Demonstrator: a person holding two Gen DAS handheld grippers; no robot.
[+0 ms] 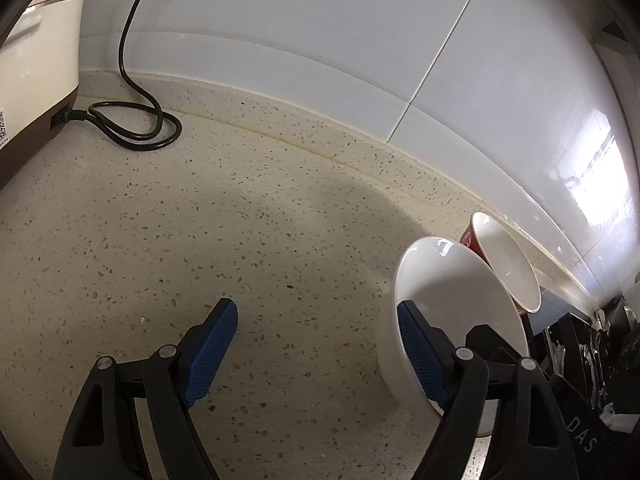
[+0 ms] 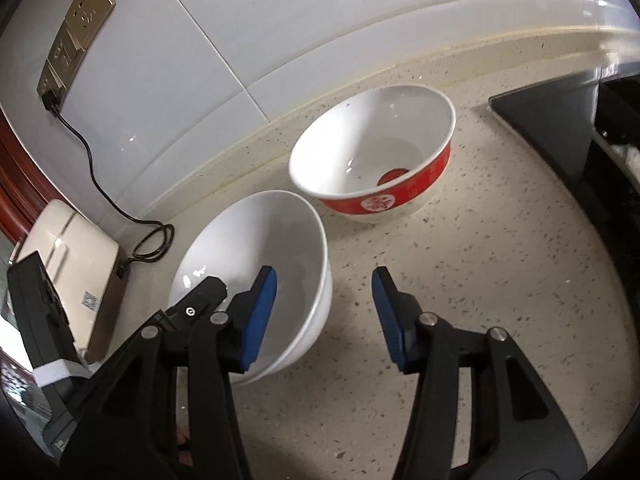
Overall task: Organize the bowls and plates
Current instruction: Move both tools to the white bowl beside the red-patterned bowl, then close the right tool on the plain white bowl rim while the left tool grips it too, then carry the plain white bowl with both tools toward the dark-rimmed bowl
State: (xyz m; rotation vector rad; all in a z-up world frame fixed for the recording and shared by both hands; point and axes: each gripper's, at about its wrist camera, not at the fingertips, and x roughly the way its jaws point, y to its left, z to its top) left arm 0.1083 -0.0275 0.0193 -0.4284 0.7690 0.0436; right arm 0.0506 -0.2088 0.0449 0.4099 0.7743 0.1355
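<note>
A plain white bowl (image 2: 248,248) stands upright on the speckled counter. A white bowl with a red band (image 2: 372,152) stands just behind it, near the wall. My right gripper (image 2: 324,272) is open and straddles the white bowl's right wall: its left pad (image 2: 260,312) hangs over the inside and its right pad (image 2: 388,320) is outside over the counter. Neither pad touches the wall. In the left wrist view the white bowl (image 1: 448,280) and the red-banded bowl (image 1: 508,264) lie at the right. My left gripper (image 1: 316,306) is open over bare counter, with its right pad (image 1: 420,356) against the white bowl's outer side.
A cream rice cooker (image 1: 40,60) (image 2: 76,252) stands at the left, its black cord (image 1: 132,128) looped on the counter and running up to a gold wall socket (image 2: 76,32). A dark hob edge (image 2: 560,120) borders the counter at the right. A tiled wall closes off the back.
</note>
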